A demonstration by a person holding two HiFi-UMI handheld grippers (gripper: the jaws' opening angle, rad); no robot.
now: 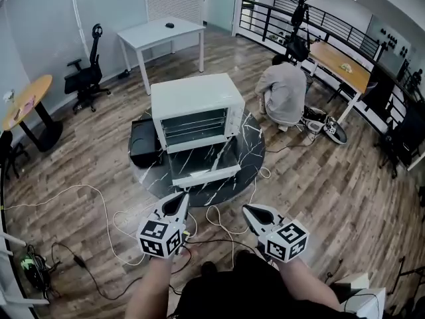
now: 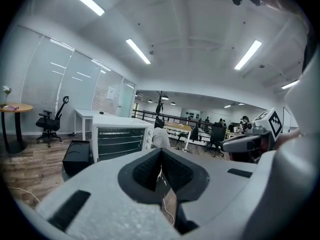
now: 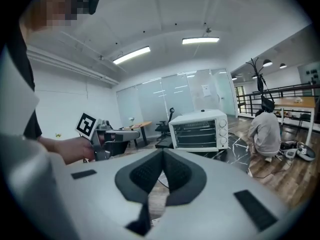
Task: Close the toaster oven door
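Far left: a round wooden table (image 1: 26,102) stood by the glass wall, with a black office chair (image 1: 85,78) near it.
Back left: a white desk (image 1: 163,32) stood well behind the oven.
Black box (image 1: 143,145): it sat on the floor, just beside the oven's left side.
Floor cables (image 1: 99,205): pale and dark leads looped over the wood planks in front of the person.
Left gripper (image 1: 181,198): clenched with nothing in it, the jaws pressed together, held low over the floor and well apart from the oven, tips aimed toward it.
Toaster oven (image 1: 196,108): white, upright on a round black marble table (image 1: 252,148), its wire racks showing through the open front.
Door (image 1: 202,166): folded down flat toward the person, lying level over the marble top, touched by neither gripper.
Right gripper (image 1: 247,209): clenched and empty too, the jaws meeting, level with the left one and near it, well short of the door.
Crouching person (image 1: 282,92): in a grey top, back turned, on the floor to the right of the marble table.
Far right: a long wooden table (image 1: 342,65) stood by the black railing.
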